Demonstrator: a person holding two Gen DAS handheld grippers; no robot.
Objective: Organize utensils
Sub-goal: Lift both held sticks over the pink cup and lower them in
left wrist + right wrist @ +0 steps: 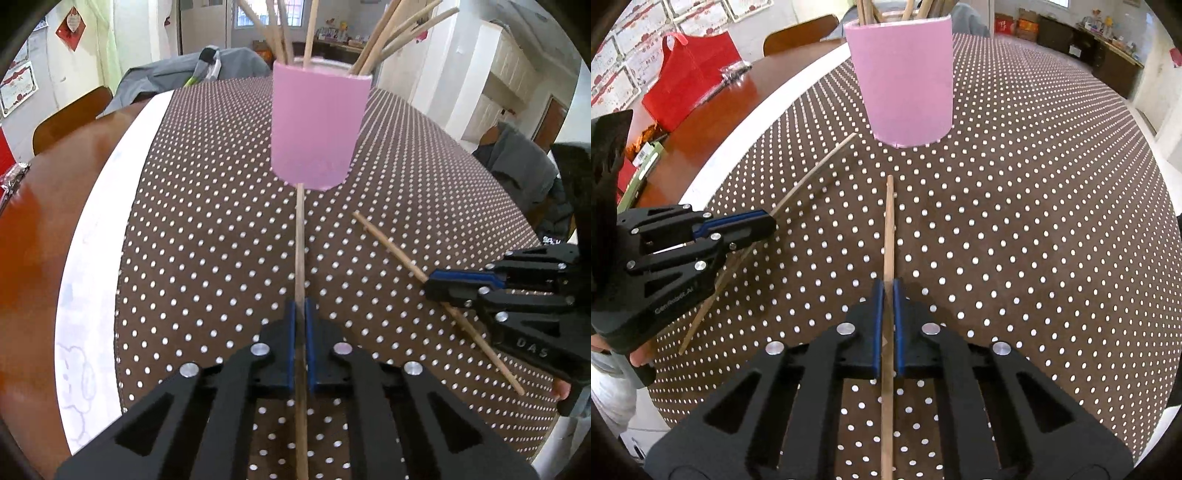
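Grippers (301,306) (888,291) clamp slender wooden chopsticks (300,236) (888,221).

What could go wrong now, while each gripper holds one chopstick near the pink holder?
The tall pink cylindrical holder already holds many sticks, so an incoming tip may catch them or tip it. Both the left gripper and right gripper pinch a thin wooden chopstick mid-length; it may pivot or slip.

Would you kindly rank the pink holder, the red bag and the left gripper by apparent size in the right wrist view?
1. Left gripper: largest, though nearness to the camera inflates it.
2. Pink holder.
3. Red bag: near the holder's size and farther off, so uncertain.
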